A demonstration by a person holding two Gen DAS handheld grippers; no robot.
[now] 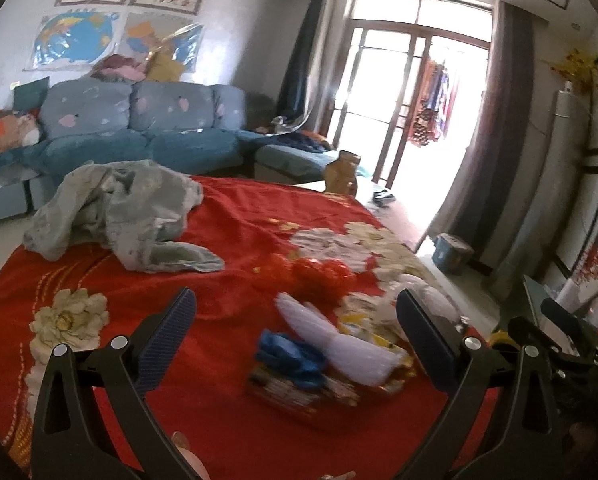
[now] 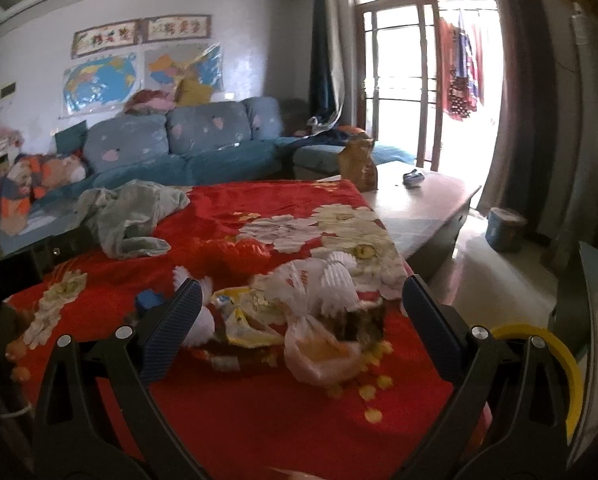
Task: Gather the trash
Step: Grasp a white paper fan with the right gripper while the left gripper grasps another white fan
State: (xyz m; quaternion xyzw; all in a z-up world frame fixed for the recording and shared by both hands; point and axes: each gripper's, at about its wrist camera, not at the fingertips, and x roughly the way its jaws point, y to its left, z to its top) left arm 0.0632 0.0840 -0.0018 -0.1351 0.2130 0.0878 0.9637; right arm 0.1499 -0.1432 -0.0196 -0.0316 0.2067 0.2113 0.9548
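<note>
Left gripper [image 1: 295, 328] held wide apart above red floral cloth [image 1: 219, 420], nothing between the fingers; trash pile [image 1: 339, 352] (blue scrap, white pleated paper, yellow wrapper, all blurred) lying on the cloth just ahead, toward the right finger. Right gripper [image 2: 303, 304] likewise spread, empty, with the same trash pile [image 2: 299, 312] and a pale plastic bag [image 2: 323, 356] between and beyond its fingertips, not touched. Grey crumpled cloth [image 1: 119, 212] farther back on the left, well apart from the trash
</note>
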